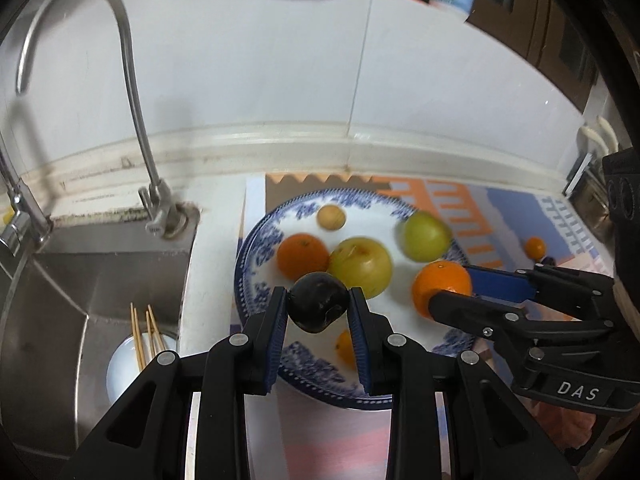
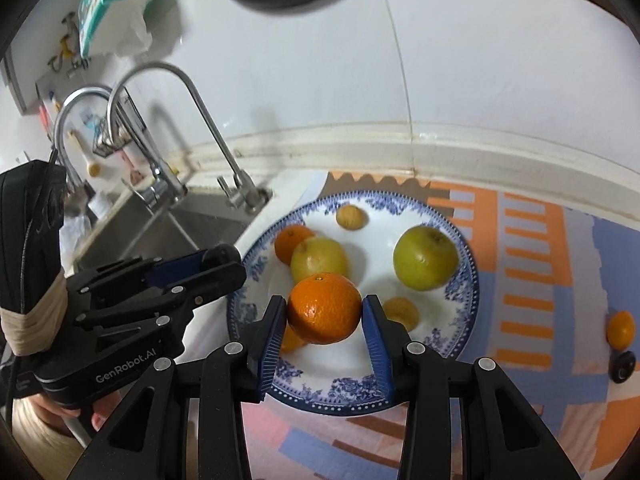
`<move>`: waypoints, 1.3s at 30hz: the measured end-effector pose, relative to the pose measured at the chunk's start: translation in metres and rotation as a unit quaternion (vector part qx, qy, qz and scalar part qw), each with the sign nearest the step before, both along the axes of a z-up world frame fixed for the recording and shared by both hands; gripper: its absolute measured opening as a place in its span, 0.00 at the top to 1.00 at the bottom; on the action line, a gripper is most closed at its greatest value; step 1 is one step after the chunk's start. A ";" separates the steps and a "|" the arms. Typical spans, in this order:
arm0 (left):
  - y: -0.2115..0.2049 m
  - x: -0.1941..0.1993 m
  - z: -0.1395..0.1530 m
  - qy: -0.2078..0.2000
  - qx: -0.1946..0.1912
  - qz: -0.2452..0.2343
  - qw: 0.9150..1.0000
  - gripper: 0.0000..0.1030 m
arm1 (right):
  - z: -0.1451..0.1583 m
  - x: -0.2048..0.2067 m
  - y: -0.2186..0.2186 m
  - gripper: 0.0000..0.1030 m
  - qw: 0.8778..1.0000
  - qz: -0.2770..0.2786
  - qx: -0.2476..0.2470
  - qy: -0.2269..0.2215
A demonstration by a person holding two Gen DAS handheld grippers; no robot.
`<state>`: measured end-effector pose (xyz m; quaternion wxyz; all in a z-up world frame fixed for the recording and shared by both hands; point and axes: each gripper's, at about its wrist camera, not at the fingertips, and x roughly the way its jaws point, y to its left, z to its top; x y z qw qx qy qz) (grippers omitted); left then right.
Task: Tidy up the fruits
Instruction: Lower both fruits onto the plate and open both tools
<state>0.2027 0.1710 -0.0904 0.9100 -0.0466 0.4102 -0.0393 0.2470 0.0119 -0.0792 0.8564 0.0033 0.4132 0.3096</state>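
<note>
Orange [image 2: 324, 308] stem-up in right claw [image 2: 325, 320]

Bright, even indoor light; faucet [image 1: 132, 80] casts a soft shadow on the wall behind; fisheye bending and dark vignette at edges; slight motion blur.

Small orange fruit [image 1: 346, 349], perhaps kumquat, half-hidden

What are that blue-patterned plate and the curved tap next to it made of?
The plate looks like glazed ceramic: a glossy white surface with printed blue floral edging. The tap seems to be brushed or polished metal, probably stainless steel, judging by its grey sheen and soft reflections.
</note>
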 end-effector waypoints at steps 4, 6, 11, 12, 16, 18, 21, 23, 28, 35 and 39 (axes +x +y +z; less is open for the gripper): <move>0.004 0.007 -0.012 0.014 0.000 -0.002 1.000 0.71 | -0.011 0.003 0.006 0.61 1.000 0.003 -0.014 0.010; 0.006 0.010 -0.016 0.020 -0.001 -0.002 1.000 0.71 | -0.014 0.004 0.009 0.61 1.000 0.003 -0.022 0.011; 0.004 0.017 -0.025 0.033 0.000 -0.013 0.999 0.71 | -0.014 0.006 0.012 0.64 1.000 0.005 -0.031 0.000; 0.004 0.018 -0.025 0.035 0.000 -0.014 0.999 0.70 | -0.013 0.007 0.012 0.64 1.000 0.006 -0.030 0.001; 0.001 0.015 -0.019 0.026 0.004 -0.012 1.000 0.54 | -0.011 0.007 0.010 0.63 1.000 -0.001 -0.029 -0.002; 0.001 0.012 -0.014 0.018 0.006 -0.008 1.000 0.53 | -0.008 0.005 0.008 0.64 1.000 -0.003 -0.027 -0.006; -0.001 0.008 -0.004 0.008 0.006 -0.002 1.000 0.51 | -0.003 0.002 0.004 0.63 1.000 -0.005 -0.022 -0.011; -0.005 0.004 0.004 -0.002 0.006 -0.001 1.000 0.48 | 0.002 -0.002 0.000 0.63 1.000 -0.007 -0.020 -0.018; -0.015 -0.006 0.025 -0.030 -0.001 0.004 1.000 0.43 | 0.019 -0.010 -0.012 0.63 0.999 -0.020 -0.013 -0.042; -0.040 -0.013 0.049 -0.068 -0.005 -0.014 0.998 0.41 | 0.044 -0.021 -0.045 0.62 0.995 -0.056 -0.008 -0.078; -0.054 -0.014 0.058 -0.083 -0.002 -0.027 0.996 0.40 | 0.054 -0.027 -0.062 0.58 0.993 -0.076 -0.005 -0.093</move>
